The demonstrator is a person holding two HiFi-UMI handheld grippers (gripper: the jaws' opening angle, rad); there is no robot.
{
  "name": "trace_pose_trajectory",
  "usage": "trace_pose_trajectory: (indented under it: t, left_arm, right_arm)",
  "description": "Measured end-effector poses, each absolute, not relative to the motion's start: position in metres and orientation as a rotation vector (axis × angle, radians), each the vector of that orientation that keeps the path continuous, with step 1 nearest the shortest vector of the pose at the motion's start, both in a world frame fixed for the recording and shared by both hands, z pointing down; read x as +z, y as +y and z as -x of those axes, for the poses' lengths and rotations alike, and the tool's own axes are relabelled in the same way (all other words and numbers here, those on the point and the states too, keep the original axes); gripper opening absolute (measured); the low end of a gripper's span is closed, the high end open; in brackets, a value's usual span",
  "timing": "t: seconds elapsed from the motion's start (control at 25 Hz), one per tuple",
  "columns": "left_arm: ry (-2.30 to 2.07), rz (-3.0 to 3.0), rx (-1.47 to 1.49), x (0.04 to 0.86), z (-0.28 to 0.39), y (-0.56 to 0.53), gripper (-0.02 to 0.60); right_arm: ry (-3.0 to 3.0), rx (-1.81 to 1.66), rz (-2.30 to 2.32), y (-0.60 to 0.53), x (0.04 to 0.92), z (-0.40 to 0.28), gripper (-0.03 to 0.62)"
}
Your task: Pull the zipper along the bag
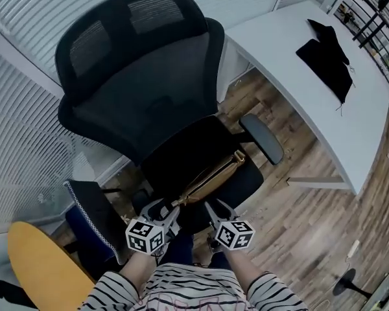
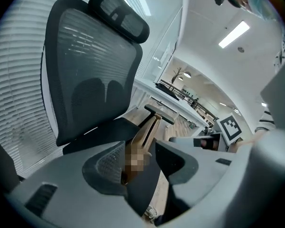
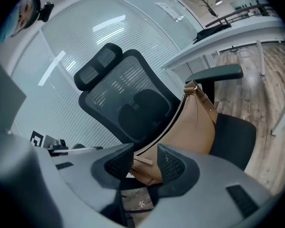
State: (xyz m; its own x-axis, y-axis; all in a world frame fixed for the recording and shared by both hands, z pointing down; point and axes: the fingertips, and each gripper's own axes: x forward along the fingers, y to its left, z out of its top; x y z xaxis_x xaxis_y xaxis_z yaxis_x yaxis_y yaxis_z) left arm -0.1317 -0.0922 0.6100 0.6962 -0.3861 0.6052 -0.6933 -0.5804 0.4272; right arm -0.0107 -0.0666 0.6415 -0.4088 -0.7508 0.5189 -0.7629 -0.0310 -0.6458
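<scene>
A tan bag [image 1: 214, 177] lies on the black chair's seat [image 1: 246, 180], its near end towards me. My left gripper [image 1: 167, 211] is at that near end. In the left gripper view its jaws stand wide around the bag's end [image 2: 145, 132], which sits close to the left pad [image 2: 107, 163]; no squeeze shows. My right gripper [image 1: 217, 211] is just right of it. In the right gripper view the dark zipper line [image 3: 168, 127] runs along the bag [image 3: 194, 122], and the tan pull tab [image 3: 143, 161] lies in the gap between the open pads, with space on both sides.
The black mesh office chair [image 1: 142, 76] fills the middle, with an armrest [image 1: 262, 138] on its right. A white desk [image 1: 311, 83] behind it carries a black cloth item [image 1: 327, 54]. A yellow round top [image 1: 45, 264] is at the lower left, over a wooden floor [image 1: 311, 219].
</scene>
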Motion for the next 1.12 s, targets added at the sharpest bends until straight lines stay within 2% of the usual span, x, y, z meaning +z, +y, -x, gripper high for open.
trace_pose_trajectory:
  t: [0.16, 0.48, 1.04, 1.12]
  left_arm:
    - [-0.76, -2.19, 0.612, 0.628, 0.128, -0.095, 0.183]
    - [-0.653, -2.124, 0.652, 0.655, 0.125, -0.097, 0.183]
    - [-0.46, -2.01, 0.619, 0.671, 0.117, -0.088, 0.178]
    - [-0.448, -1.99, 0.603, 0.671, 0.117, -0.088, 0.121]
  right_arm:
    - [-2.151, 1.671, -1.749, -0.071, 0.667, 0.017, 0.147]
    - [-1.961, 2.438, -1.925, -0.073, 0.704, 0.018, 0.147]
    - [-1.975, 2.923, -1.897, -0.081, 0.714, 0.029, 0.149]
    - [-1.985, 2.914, -1.91, -0.08, 0.713, 0.029, 0.149]
